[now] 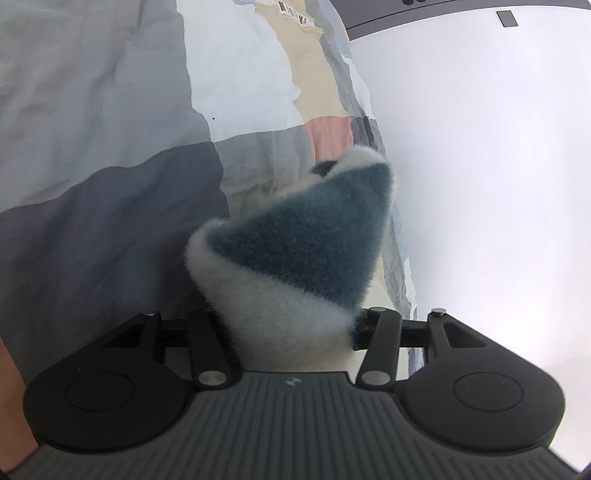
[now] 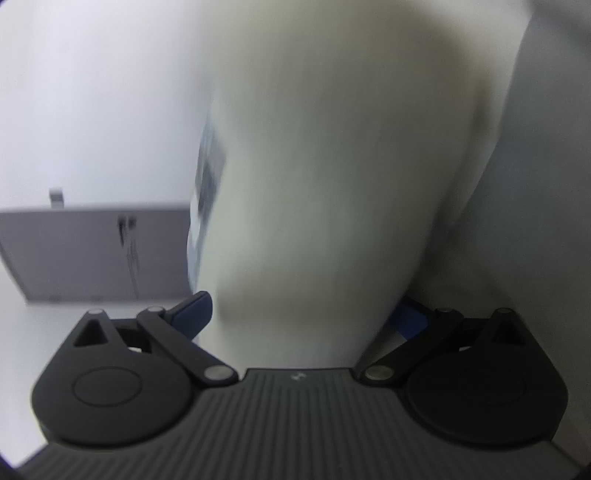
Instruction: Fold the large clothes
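- Left wrist view: one left tool (image 1: 291, 325) at lower centre of the frame, its jaws partly closed on one fuzzy garment (image 1: 295, 251) — teal pile with a cream-white border, bunched into a cone that rises from between the jaws toward the middle of the frame.
- Behind it, filling the left and upper centre, lies one patchwork bed cover (image 1: 110, 147) in grey, pale blue, beige and pink panels, wrinkled.
- At the right of that frame is a plain white wall (image 1: 480, 166); one grey cabinet edge (image 1: 424, 14) crosses the upper right corner.
- Right wrist view: one right tool (image 2: 306, 314) at lower centre, jaws spread wide, two blue fingers (image 2: 192, 314) showing at either side.
- Between them hangs one broad cream-white cloth (image 2: 332, 166), blurred, filling the centre up to the top edge — whether the pads press on it cannot be told.
- One grey cabinet (image 2: 92, 251) sits at the left of that frame.
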### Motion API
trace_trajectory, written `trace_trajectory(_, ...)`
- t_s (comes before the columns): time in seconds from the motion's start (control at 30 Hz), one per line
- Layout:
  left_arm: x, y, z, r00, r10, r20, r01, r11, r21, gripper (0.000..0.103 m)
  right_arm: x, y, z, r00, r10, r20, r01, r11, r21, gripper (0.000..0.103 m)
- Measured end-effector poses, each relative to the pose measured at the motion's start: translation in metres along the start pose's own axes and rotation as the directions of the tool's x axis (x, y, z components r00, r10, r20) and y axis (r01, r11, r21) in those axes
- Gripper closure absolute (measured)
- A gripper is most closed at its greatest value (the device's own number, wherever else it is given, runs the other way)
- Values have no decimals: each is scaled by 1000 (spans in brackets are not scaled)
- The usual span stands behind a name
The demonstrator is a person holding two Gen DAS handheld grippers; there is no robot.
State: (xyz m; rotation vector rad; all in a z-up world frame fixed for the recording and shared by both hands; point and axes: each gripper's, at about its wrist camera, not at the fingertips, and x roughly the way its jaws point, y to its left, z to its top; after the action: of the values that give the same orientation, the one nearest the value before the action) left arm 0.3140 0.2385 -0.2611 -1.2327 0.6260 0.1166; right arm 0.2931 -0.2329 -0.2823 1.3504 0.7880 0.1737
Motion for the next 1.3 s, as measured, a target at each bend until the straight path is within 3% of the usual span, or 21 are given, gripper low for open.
trace_trajectory(0.13, 4, 6, 4, 1000, 0, -20, -1, 999, -38, 43, -1, -5, 10, 999, 7, 49, -9, 999, 47, 2)
trace_trajectory(0.27, 11, 8, 6, 1000, 6, -29, -7, 999, -37, 37, 8, -1, 17, 998, -6, 60, 5, 1000, 17, 5)
trace_trajectory(0.33, 12, 10, 7, 999, -3, -37, 1, 999, -52, 37, 13, 4, 19, 997, -49, 57, 50, 998, -26, 20)
trace_trajectory(0.37, 11, 10, 7, 999, -6, -37, 4, 999, -53, 37, 14, 6, 18, 997, -57, 60, 59, 997, -46, 22)
trace_trajectory(0.5, 5, 8, 3, 1000, 5, -29, -6, 999, -41, 43, 3, 8, 15, 996, -31, 80, 37, 997, -73, 43)
trace_trajectory(0.6, -1, 4, -2, 1000, 14, -8, -14, 1000, -20, 47, -6, 17, 8, 995, -13, 95, 26, 990, -138, 52)
trace_trajectory(0.77, -17, 1, -9, 1000, 4, -11, -4, 1000, -20, 48, -27, 32, 8, 994, 11, 107, 16, 969, -245, 54)
trace_trajectory(1.0, -40, -5, -24, 999, -23, -27, 23, 1000, -4, 48, -55, 38, -7, 995, 27, 94, 4, 952, -308, 54)
trace_trajectory(1.3, -60, -32, -40, 998, -46, -41, 47, 998, 40, 48, -82, 50, 11, 996, 36, 80, -14, 965, -261, 54)
